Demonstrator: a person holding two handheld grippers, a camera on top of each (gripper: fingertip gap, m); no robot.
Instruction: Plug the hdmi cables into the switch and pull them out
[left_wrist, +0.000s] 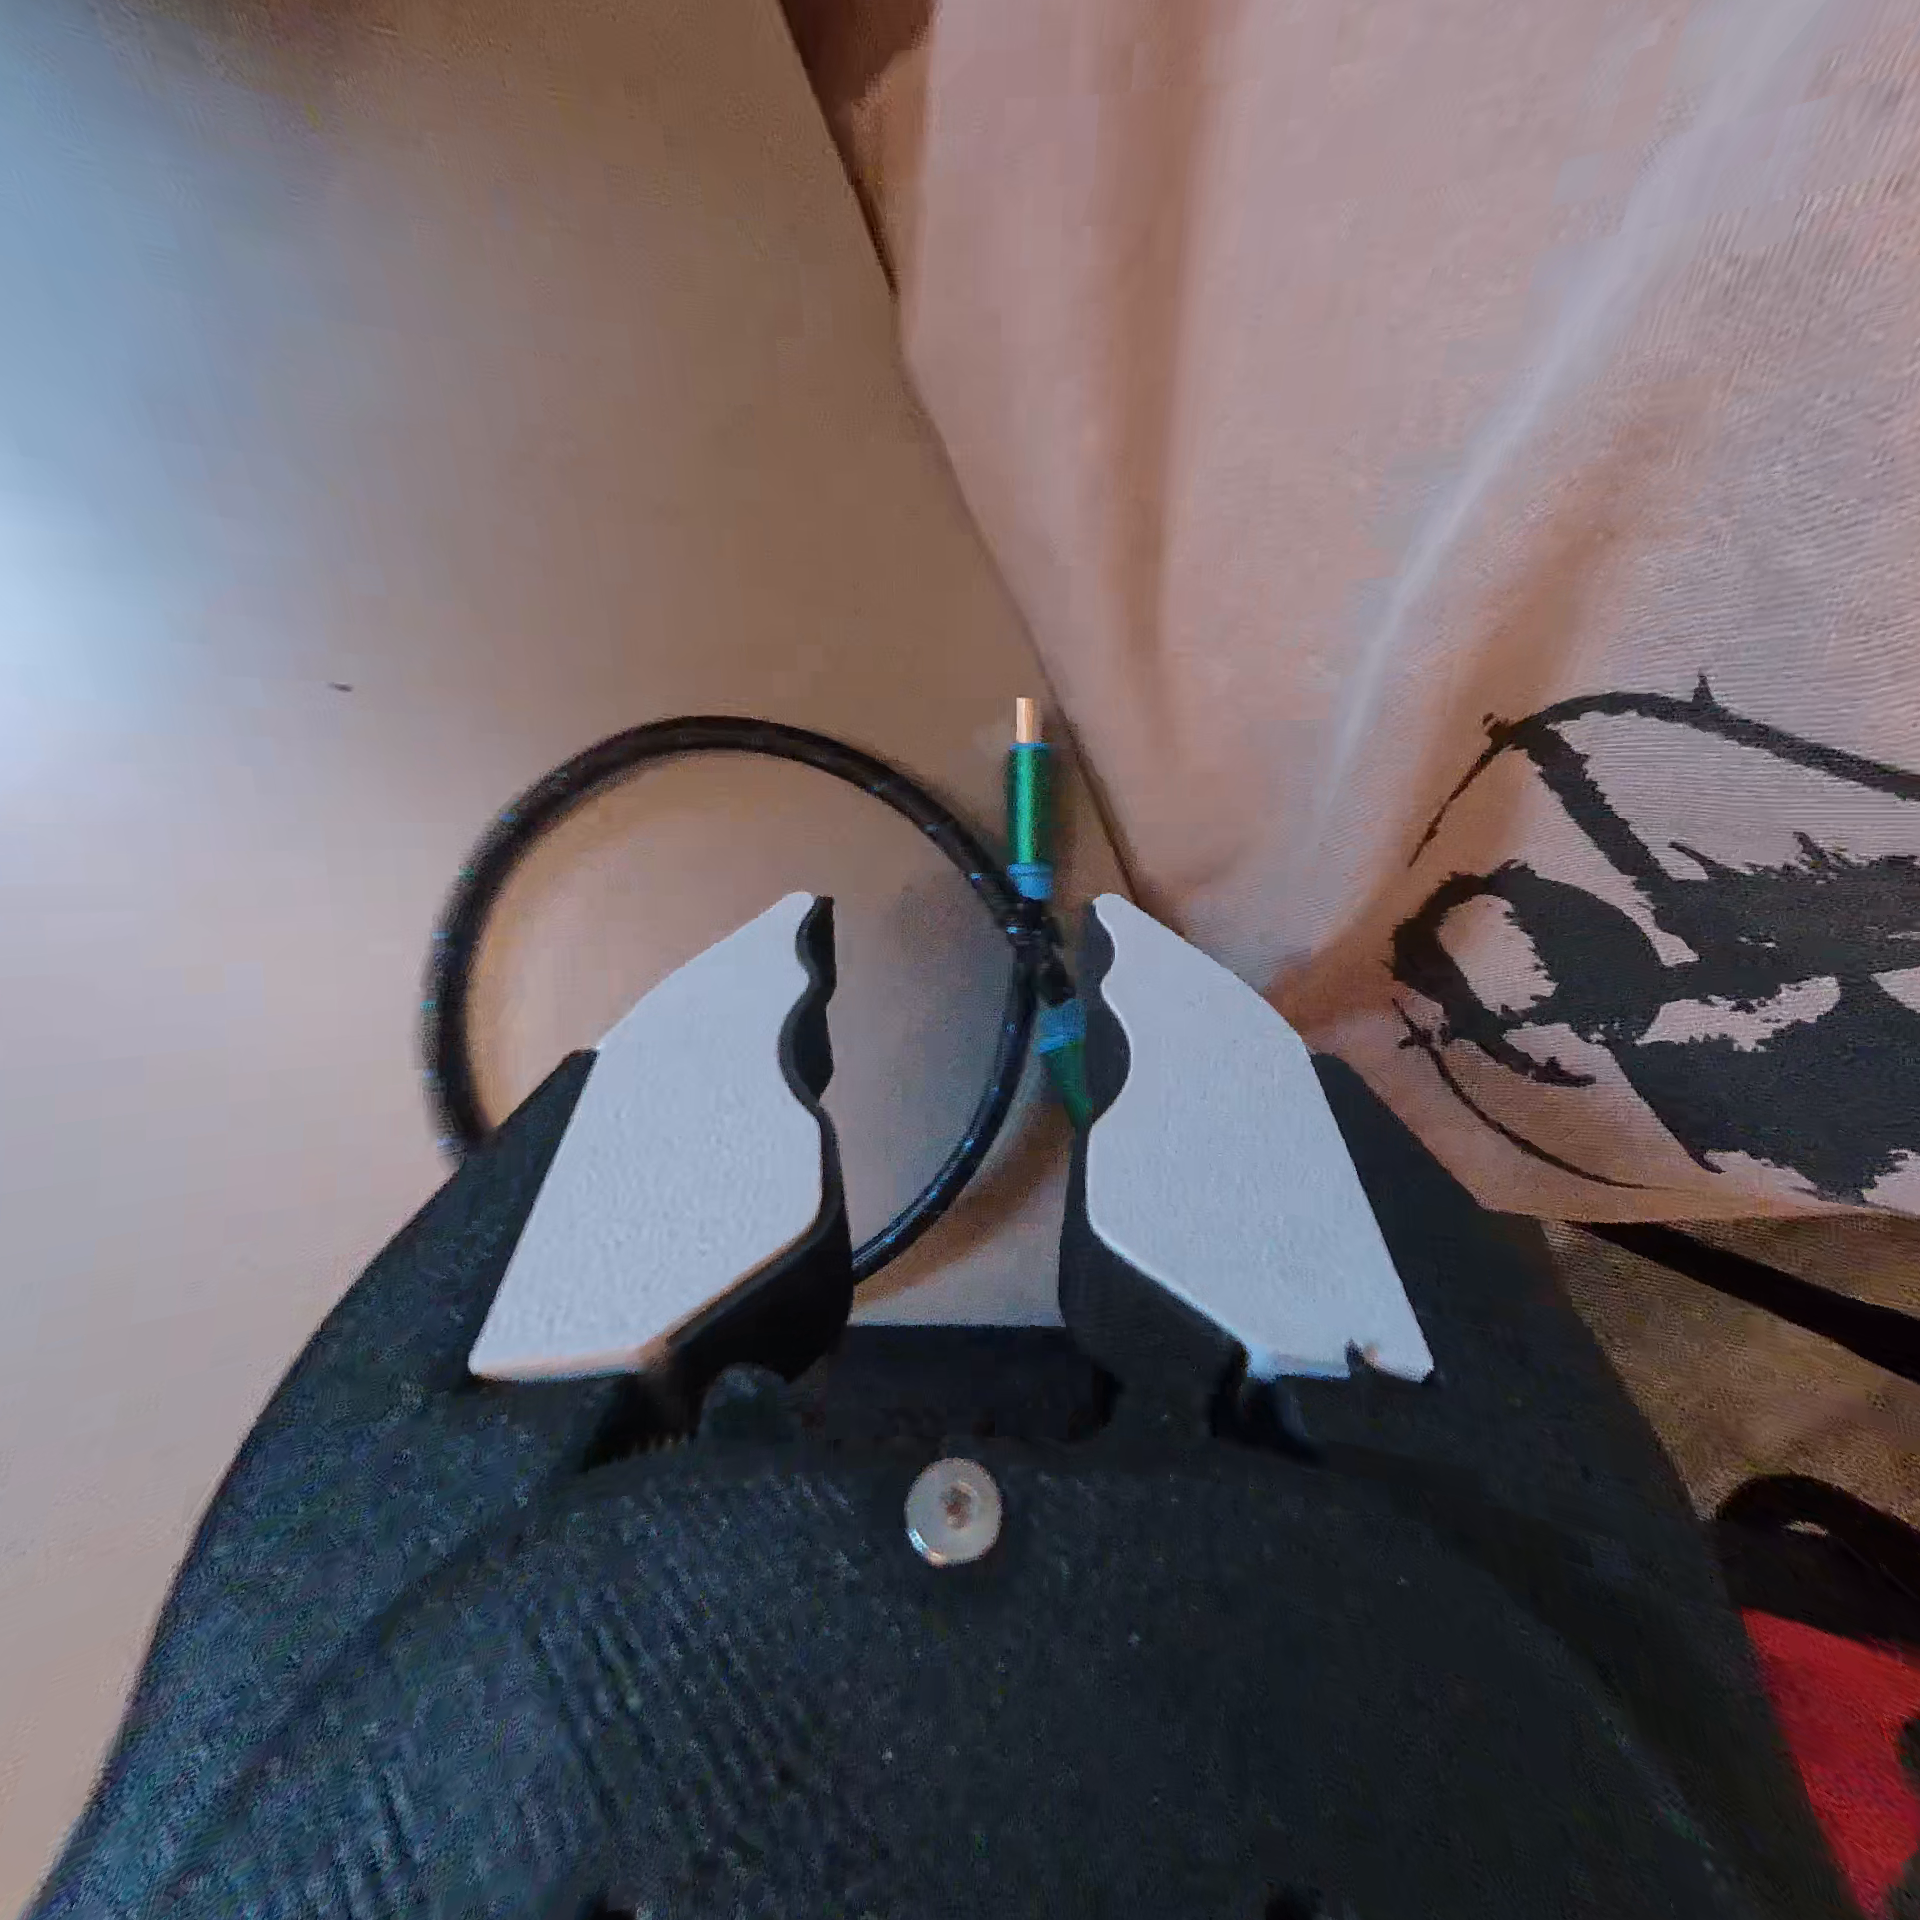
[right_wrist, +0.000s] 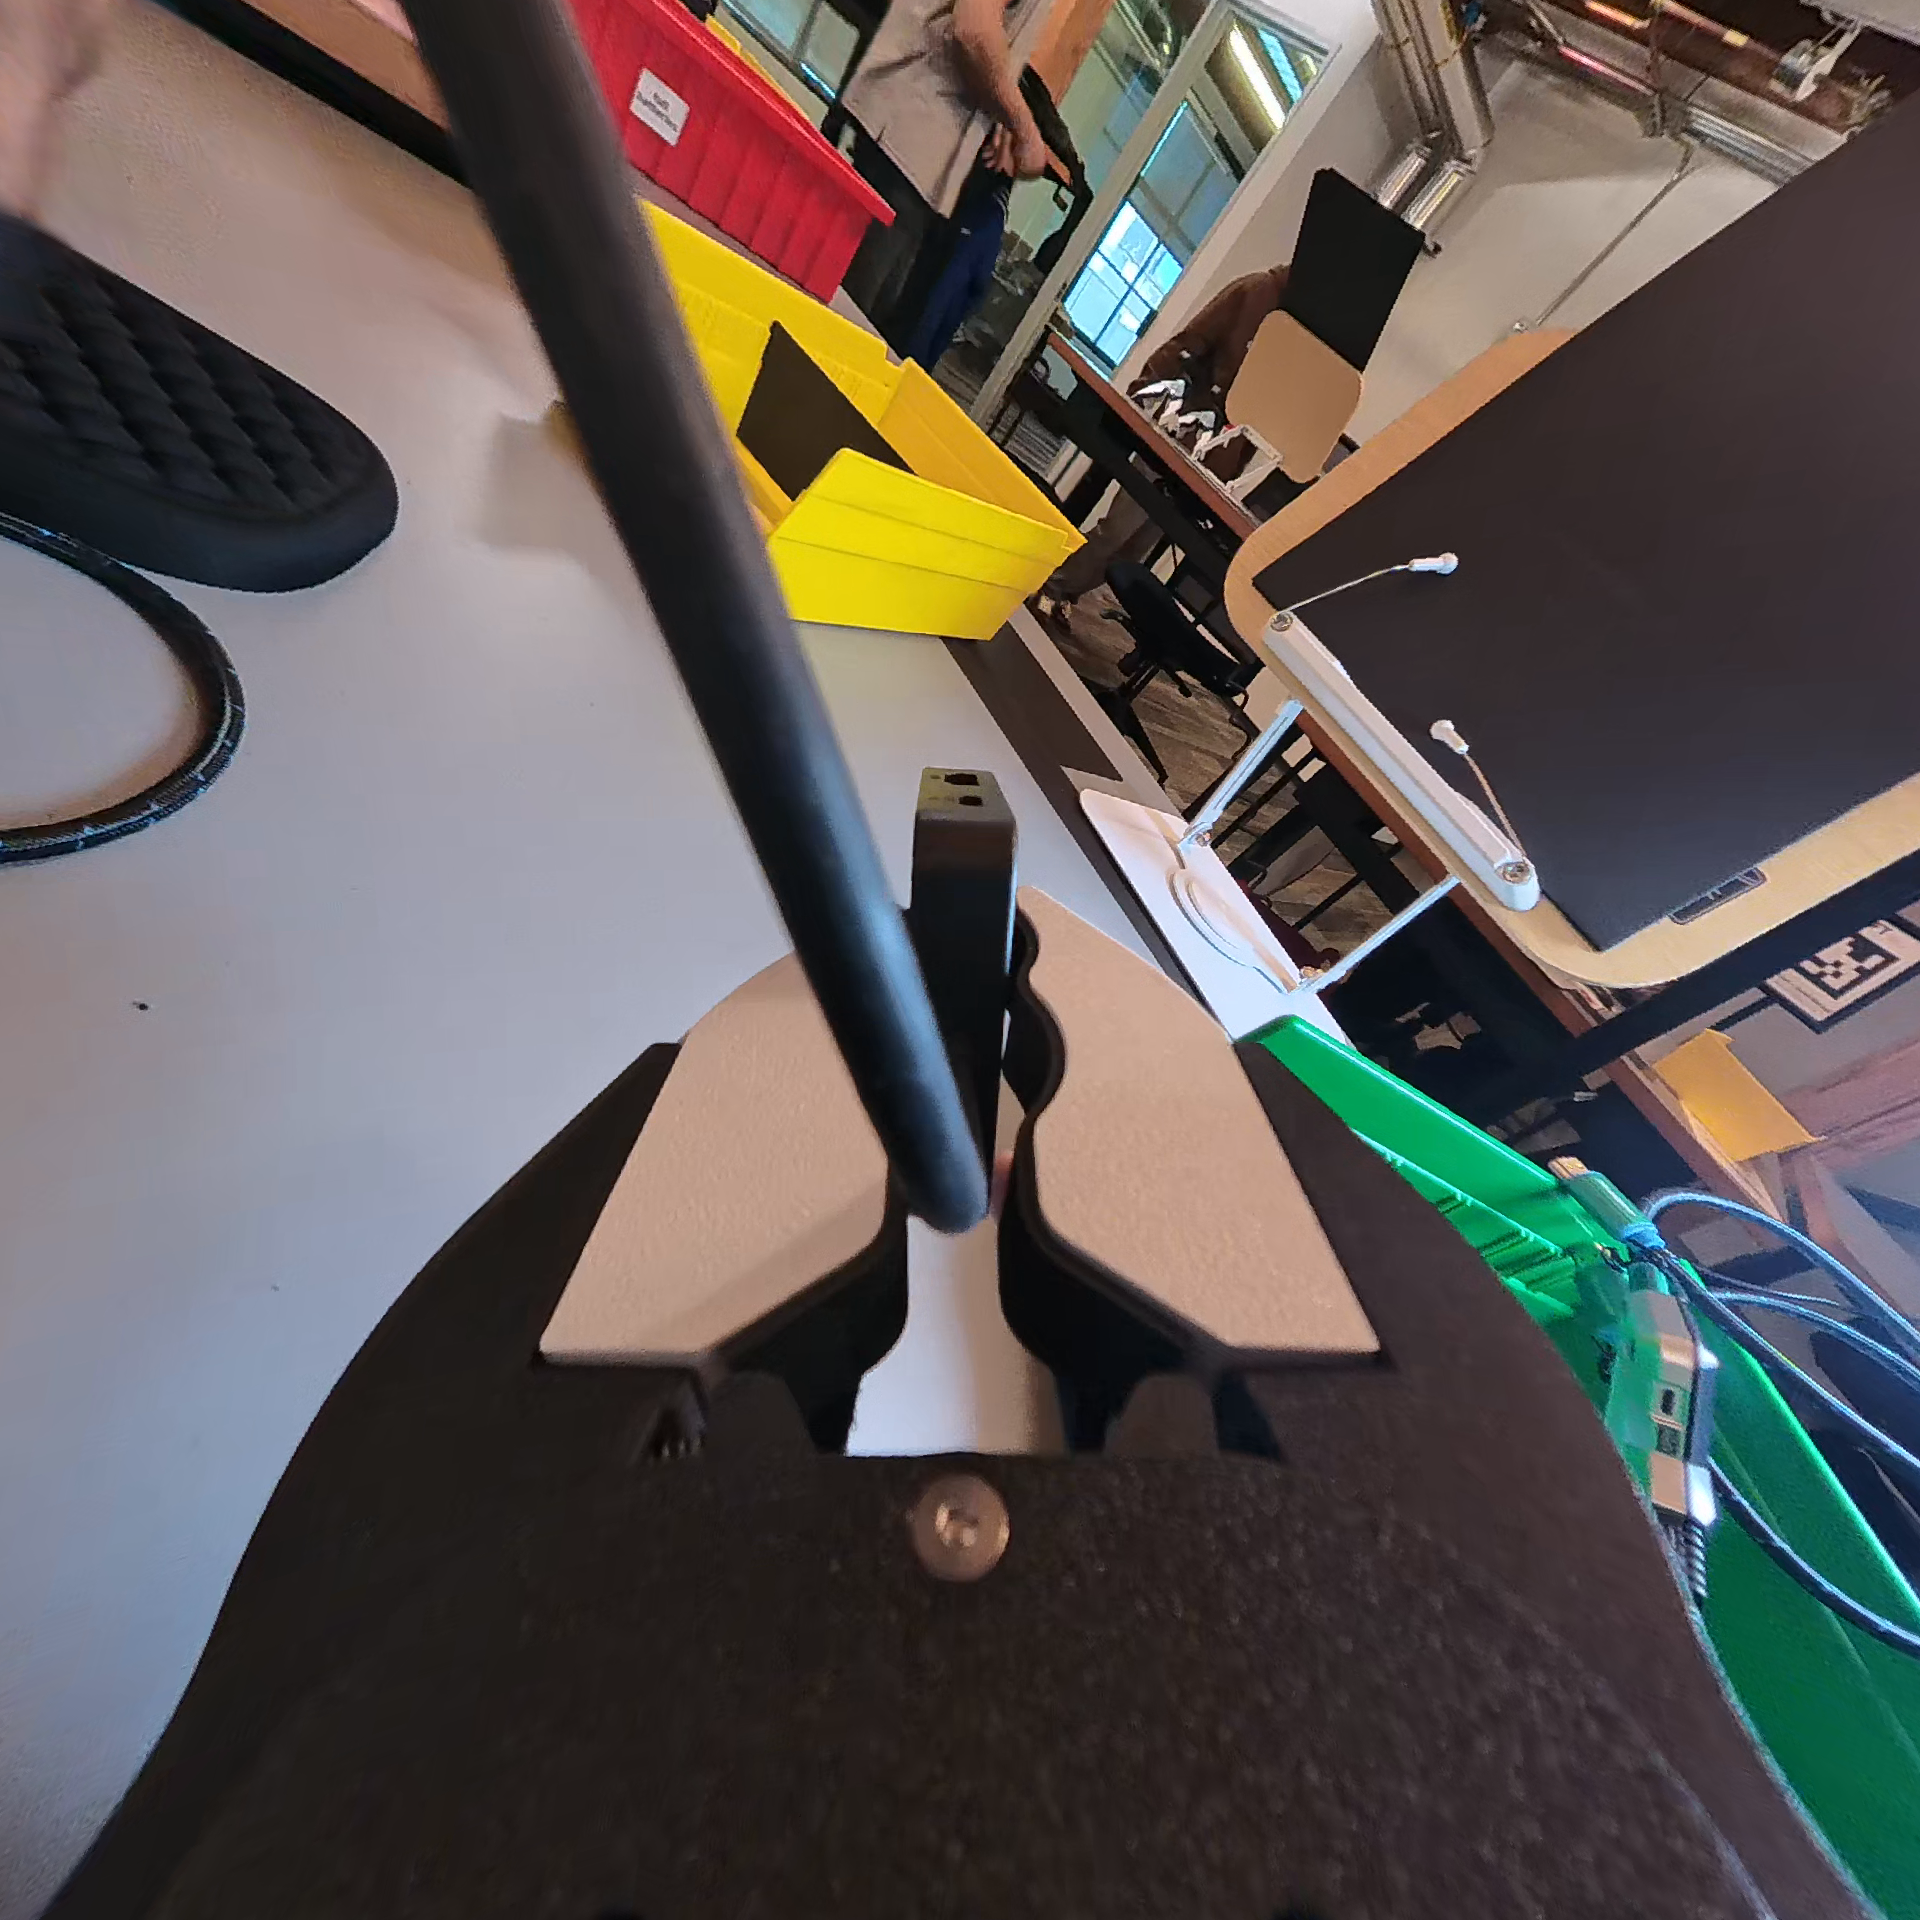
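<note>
black switch (right_wrist: 961, 925) upright between gripper (right_wrist: 956, 997) fingers

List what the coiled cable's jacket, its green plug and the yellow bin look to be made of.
Cable jacket: probably woven braid, black with pale flecks, low sheen.
Green plug: looks like anodised metal, given its satin ribbed shine; coloured plastic is possible. Its tip is gold-toned, likely plated metal.
Yellow bin: moulded plastic, smooth, slightly glossy, with stepped rims.
</note>
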